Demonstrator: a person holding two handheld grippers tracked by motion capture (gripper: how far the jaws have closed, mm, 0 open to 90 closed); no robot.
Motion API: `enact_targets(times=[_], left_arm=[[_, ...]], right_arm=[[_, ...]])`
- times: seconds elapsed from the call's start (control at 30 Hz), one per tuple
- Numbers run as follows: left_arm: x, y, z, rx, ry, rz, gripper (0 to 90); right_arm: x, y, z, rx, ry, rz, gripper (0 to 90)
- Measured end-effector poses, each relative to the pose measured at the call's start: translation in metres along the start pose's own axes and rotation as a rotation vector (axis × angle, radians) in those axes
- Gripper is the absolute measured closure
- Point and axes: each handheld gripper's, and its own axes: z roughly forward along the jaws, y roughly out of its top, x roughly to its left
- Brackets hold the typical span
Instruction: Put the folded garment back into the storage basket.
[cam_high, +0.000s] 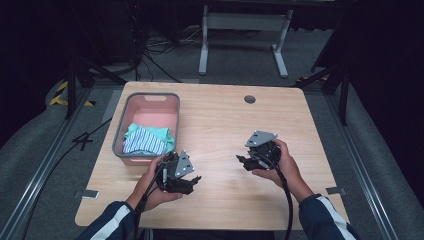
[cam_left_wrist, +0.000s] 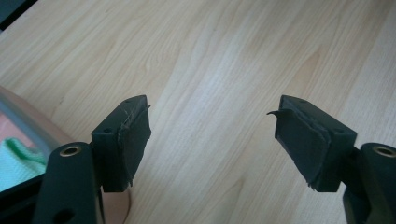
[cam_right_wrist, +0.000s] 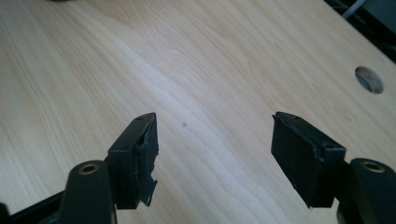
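Pink basket (cam_high: 150, 102) sits at counter (cam_high: 220, 120) left edge, folded striped and teal cloth (cam_high: 147, 139) inside, at its near end. Left gripper (cam_high: 187, 181) hovers just beside basket's near corner, fingers (cam_left_wrist: 126, 140) spread, empty. Right gripper (cam_high: 245, 161) well apart from basket toward counter middle, fingers (cam_right_wrist: 135, 158) released too; likely resting pose. Bare wood between grippers; cable hole (cam_high: 250, 99) far from basket.
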Motion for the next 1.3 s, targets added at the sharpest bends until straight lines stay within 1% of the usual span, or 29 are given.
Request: enact_targets(times=[0.03, 0.07, 0.2, 0.27, 0.33, 0.4, 0.47, 0.5, 0.53, 0.6, 0.63, 0.67, 0.73, 0.8, 0.9, 0.93, 1.03, 1.07, 1.13, 1.23, 1.3], left_arm=[[-0.002, -0.001, 0.002, 0.005, -0.012, 0.002, 26.8], [-0.003, -0.001, 0.004, 0.009, -0.017, 0.010, 26.4], [-0.008, -0.003, 0.012, 0.028, -0.036, 0.021, 26.0], [-0.010, -0.004, 0.013, 0.031, -0.043, 0.021, 26.0], [-0.012, -0.005, 0.017, 0.033, -0.056, 0.036, 26.0], [-0.014, -0.006, 0.020, 0.037, -0.066, 0.039, 26.0], [-0.017, -0.007, 0.024, 0.041, -0.075, 0.047, 26.0], [-0.017, -0.007, 0.024, 0.041, -0.075, 0.047, 26.0], [-0.018, -0.008, 0.026, 0.044, -0.084, 0.052, 26.0], [-0.021, -0.010, 0.030, 0.050, -0.090, 0.060, 26.0], [-0.021, -0.010, 0.031, 0.053, -0.098, 0.058, 25.9], [-0.022, -0.011, 0.031, 0.054, -0.097, 0.058, 26.0], [-0.024, -0.014, 0.034, 0.045, -0.103, 0.053, 27.2], [-0.026, -0.016, 0.036, 0.051, -0.108, 0.053, 27.1], [-0.027, -0.018, 0.039, 0.057, -0.126, 0.045, 26.5], [-0.027, -0.019, 0.041, 0.053, -0.132, 0.046, 26.3], [-0.029, -0.020, 0.043, 0.054, -0.145, 0.051, 25.3], [-0.029, -0.021, 0.044, 0.062, -0.147, 0.060, 25.0], [-0.031, -0.022, 0.045, 0.064, -0.158, 0.062, 24.1], [-0.032, -0.024, 0.047, 0.069, -0.169, 0.059, 23.5], [-0.032, -0.026, 0.048, 0.059, -0.175, 0.050, 23.2]], right_arm=[[0.000, -0.005, -0.001, 0.004, 0.002, 0.009, 32.9], [-0.001, -0.010, -0.002, 0.010, -0.005, 0.012, 32.9], [-0.001, -0.023, -0.004, 0.030, -0.018, 0.010, 32.9], [-0.001, -0.026, -0.005, 0.030, -0.016, 0.009, 33.0], [0.000, -0.034, -0.007, 0.035, -0.016, 0.011, 33.0], [0.001, -0.042, -0.009, 0.044, -0.011, 0.015, 33.2], [0.003, -0.052, -0.010, 0.059, -0.022, 0.006, 33.0], [0.003, -0.052, -0.010, 0.059, -0.022, 0.006, 33.0], [0.004, -0.055, -0.011, 0.060, -0.022, 0.007, 32.9], [0.004, -0.063, -0.012, 0.063, -0.017, 0.011, 32.9], [0.005, -0.068, -0.013, 0.067, -0.016, 0.013, 33.2], [0.005, -0.072, -0.014, 0.071, -0.015, 0.014, 34.3], [0.005, -0.079, -0.015, 0.081, -0.010, 0.022, 34.3], [0.005, -0.087, -0.016, 0.082, -0.010, 0.021, 34.0], [0.004, -0.098, -0.020, 0.074, -0.006, 0.041, 33.6], [0.003, -0.100, -0.021, 0.073, -0.008, 0.045, 33.4], [0.002, -0.110, -0.025, 0.064, 0.001, 0.065, 32.8], [0.002, -0.114, -0.025, 0.061, -0.002, 0.065, 32.7], [0.001, -0.120, -0.027, 0.056, -0.002, 0.072, 32.4], [0.000, -0.132, -0.029, 0.049, 0.000, 0.094, 31.7], [-0.001, -0.139, -0.030, 0.045, -0.007, 0.118, 30.5]])
